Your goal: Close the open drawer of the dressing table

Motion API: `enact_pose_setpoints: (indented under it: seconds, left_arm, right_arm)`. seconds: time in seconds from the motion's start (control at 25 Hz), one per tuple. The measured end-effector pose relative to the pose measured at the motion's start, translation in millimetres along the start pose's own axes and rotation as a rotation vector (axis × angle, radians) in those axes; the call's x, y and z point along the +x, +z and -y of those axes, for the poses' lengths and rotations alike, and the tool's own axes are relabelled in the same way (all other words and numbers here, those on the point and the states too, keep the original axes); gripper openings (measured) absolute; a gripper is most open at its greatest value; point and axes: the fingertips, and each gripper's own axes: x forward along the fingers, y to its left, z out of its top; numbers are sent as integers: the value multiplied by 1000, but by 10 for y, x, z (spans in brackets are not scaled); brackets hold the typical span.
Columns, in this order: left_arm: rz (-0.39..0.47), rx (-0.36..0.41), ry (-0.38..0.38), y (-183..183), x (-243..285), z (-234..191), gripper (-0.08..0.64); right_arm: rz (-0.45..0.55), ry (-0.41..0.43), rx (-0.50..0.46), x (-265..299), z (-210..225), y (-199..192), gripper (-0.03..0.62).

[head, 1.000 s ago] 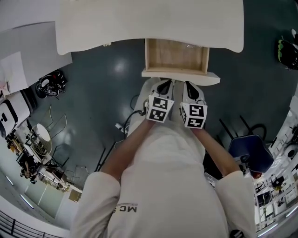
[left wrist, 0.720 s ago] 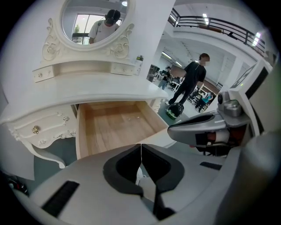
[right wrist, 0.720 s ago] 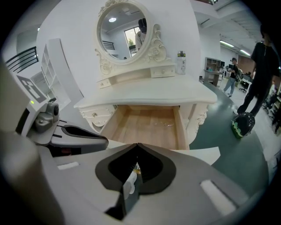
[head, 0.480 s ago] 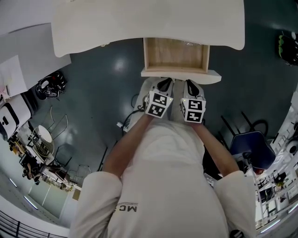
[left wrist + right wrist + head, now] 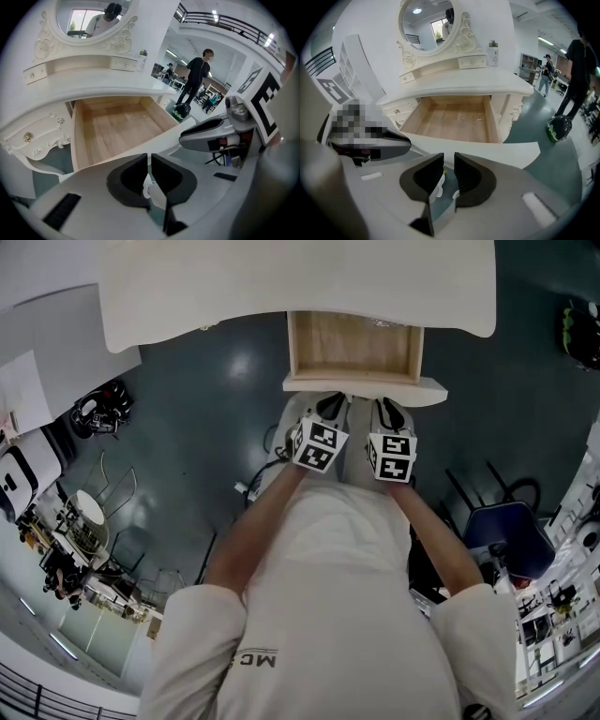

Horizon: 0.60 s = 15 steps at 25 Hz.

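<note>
In the head view, the white dressing table with a curved top (image 5: 281, 277) stands at the upper edge. Its open drawer with a pale wooden inside (image 5: 353, 343) is pulled out toward the person. The white front panel (image 5: 366, 385) of this drawer is wider than the wooden box behind it. The left gripper (image 5: 330, 411) and the right gripper (image 5: 386, 414) are side by side just before the panel, and both point at it. Each carries a cube with black and white markers. This view does not show if the tips touch the panel. A blue chair (image 5: 506, 540) stands on the dark floor (image 5: 187, 446) at the right.

In the left gripper view, the 2 black jaws stand almost together, with only a thin slit between them, and they clamp no object. The front panel runs across just beyond the tips, and the wooden inside lies behind it. An oval mirror in a carved white frame (image 5: 89, 16) is above the table. A person in dark clothes (image 5: 197, 75) stands far behind, at the right.

In the right gripper view, the 2 jaws are also nearly together and grip nothing. The panel is again just beyond them. A small bottle (image 5: 492, 47) stands beside the mirror.
</note>
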Motion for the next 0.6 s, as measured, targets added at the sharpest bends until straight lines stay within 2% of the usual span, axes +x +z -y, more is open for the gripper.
enact_pose_setpoints:
  seconds: [0.4, 0.6]
  left_arm:
    - [-63, 27, -14, -195, 45, 13, 11]
    - [-71, 14, -8, -207, 88, -42, 9]
  right_arm:
    - [-34, -19, 31, -16, -9, -146, 48]
    - [-39, -45, 2, -2, 54, -190, 48]
